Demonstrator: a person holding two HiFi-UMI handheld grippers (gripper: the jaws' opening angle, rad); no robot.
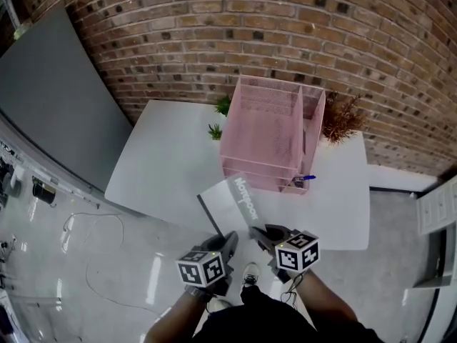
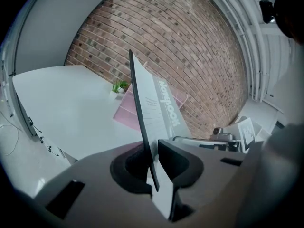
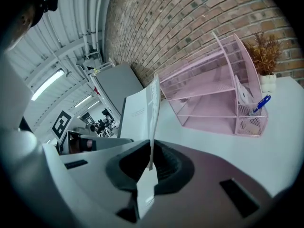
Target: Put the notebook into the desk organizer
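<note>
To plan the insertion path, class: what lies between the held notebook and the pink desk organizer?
Nothing but bare white table, seen in the right gripper view between the notebook and the desk organizer.

Near edge of notebook (image 1: 239,202) hidden by left gripper (image 1: 230,240), right gripper (image 1: 260,233); small print (image 2: 153,102) unreadable.

The wire-mesh desk organizer (image 1: 271,131) is pink throughout. The thin soft-cover notebook (image 1: 235,204) is pale grey with white lettering and a dark edge. The flat counter (image 1: 164,170) is plain white. The brick wall (image 1: 250,27) is red-brown with pale mortar lines. The small pen (image 1: 305,178) is blue. The left gripper (image 1: 230,239) and right gripper (image 1: 258,232) carry black-and-white square markers; their fingers (image 2: 180,163) are dark grey.
</note>
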